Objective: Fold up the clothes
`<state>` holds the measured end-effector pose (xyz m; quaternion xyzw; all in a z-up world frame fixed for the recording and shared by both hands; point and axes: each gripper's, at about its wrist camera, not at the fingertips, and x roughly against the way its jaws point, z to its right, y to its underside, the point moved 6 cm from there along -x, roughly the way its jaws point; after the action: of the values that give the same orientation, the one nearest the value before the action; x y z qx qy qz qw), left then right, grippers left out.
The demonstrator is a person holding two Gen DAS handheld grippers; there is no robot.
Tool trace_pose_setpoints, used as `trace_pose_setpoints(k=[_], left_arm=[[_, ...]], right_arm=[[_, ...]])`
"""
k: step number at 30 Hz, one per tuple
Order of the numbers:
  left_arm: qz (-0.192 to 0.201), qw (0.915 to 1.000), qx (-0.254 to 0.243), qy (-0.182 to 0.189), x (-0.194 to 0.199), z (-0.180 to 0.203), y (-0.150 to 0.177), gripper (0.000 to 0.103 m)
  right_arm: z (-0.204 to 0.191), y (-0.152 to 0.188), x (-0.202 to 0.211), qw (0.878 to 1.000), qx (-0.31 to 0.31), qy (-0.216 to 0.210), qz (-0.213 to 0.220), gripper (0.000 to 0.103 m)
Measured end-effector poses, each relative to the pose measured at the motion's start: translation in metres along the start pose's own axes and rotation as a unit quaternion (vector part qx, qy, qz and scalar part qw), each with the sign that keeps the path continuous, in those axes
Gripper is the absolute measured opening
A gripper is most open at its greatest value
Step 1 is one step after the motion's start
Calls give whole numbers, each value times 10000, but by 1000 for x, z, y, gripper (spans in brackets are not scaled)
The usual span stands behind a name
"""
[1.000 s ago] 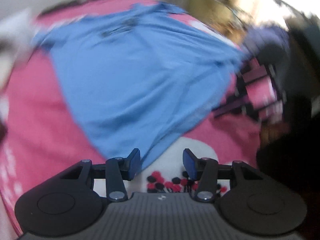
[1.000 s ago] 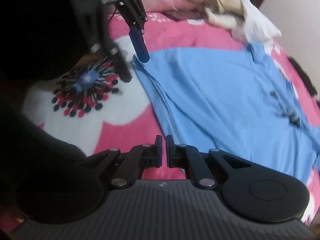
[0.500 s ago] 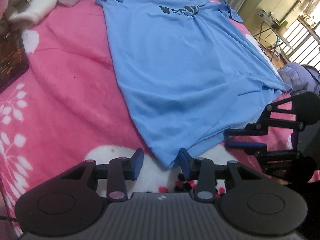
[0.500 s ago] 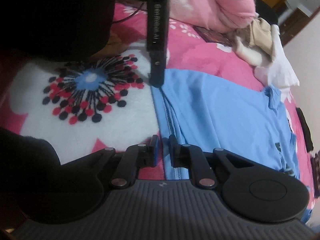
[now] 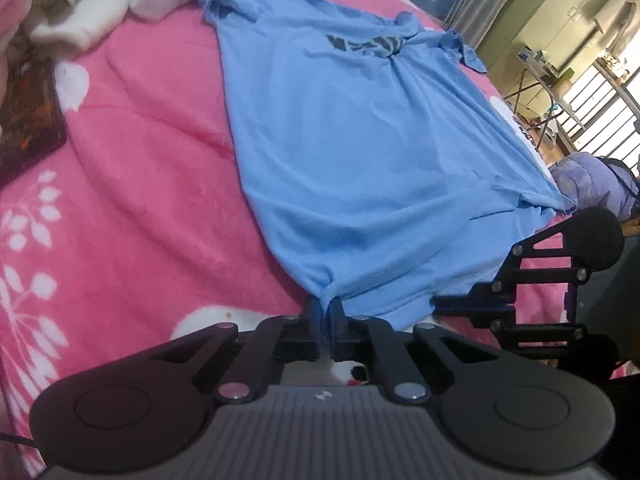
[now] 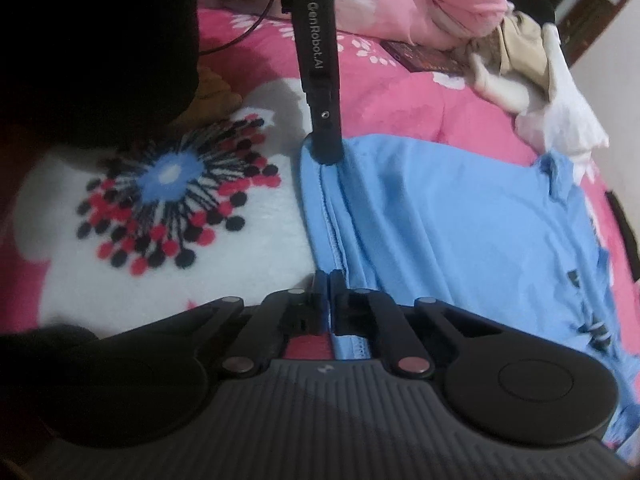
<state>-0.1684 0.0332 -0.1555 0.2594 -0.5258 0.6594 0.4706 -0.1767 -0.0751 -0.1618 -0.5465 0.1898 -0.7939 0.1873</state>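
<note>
Both tongs closed on one shirt [image 5: 360,152].

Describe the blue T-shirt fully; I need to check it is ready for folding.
The blue T-shirt is a light-blue, thin knit with short sleeves and a dark print near the collar. It lies spread, slightly wrinkled, on the pink blanket, collar far, hem near. The left gripper, whose fingers have just been closing, pinches one hem corner, which bunches; the right gripper is shut on the other hem corner.
</note>
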Motion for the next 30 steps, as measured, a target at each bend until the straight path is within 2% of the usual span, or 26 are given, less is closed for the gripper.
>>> trace_pose_setpoints(k=[2, 6, 9, 11, 13, 14, 16, 18, 20, 21, 22, 24, 26, 28, 30], left_arm=[[-8, 9995, -302, -42, 5, 7, 0, 4], [-45, 9949, -946, -357, 3, 17, 6, 4], [-131, 9915, -1143, -610, -6, 18, 12, 4], [-160, 9900, -1213, -697, -9, 18, 16, 4], [-148, 9888, -1290, -736, -8, 18, 18, 4], [-145, 9882, -1327, -749, -9, 18, 19, 4], [-146, 9873, -1383, -770, -9, 19, 20, 4], [-147, 9868, -1410, -786, -9, 19, 20, 5], [-150, 9863, -1428, -806, -10, 19, 21, 5], [-149, 9860, -1444, -819, -10, 20, 21, 6], [-150, 9857, -1455, -835, -10, 20, 21, 7], [-154, 9852, -1470, -869, -11, 21, 21, 7], [-157, 9843, -1506, -906, -12, 23, 20, 7], [-163, 9835, -1540, -938, -13, 24, 20, 7], [-173, 9829, -1561, -958, -14, 24, 20, 7]], right_arm=[[2, -3, 5, 9991, -348, -225, 82, 0], [-3, -7, 10, 9964, -689, -447, 186, 0], [-6, -4, 2, 9909, -1172, -629, 212, 0], [-6, 0, -4, 9856, -1575, -557, 262, 0], [-2, 4, -3, 9757, -2099, -490, 386, 2], [1, 9, 4, 9686, -2415, -382, 442, 2], [8, 19, 16, 9509, -3040, -165, 551, 9], [18, 37, 32, 9253, -3735, 152, 638, 27], [32, 64, 50, 8892, -4486, 555, 703, 28], [40, 83, 62, 8601, -4992, 731, 752, 28], [46, 105, 76, 8222, -5540, 972, 881, 28], [59, 152, 106, 7342, -6540, 1436, 1125, 28], [61, 191, 126, 6566, -7203, 1805, 1320, 28], [62, 231, 147, 5724, -7771, 2145, 1495, 28], [61, 251, 148, 5381, -7998, 2187, 1515, 28]])
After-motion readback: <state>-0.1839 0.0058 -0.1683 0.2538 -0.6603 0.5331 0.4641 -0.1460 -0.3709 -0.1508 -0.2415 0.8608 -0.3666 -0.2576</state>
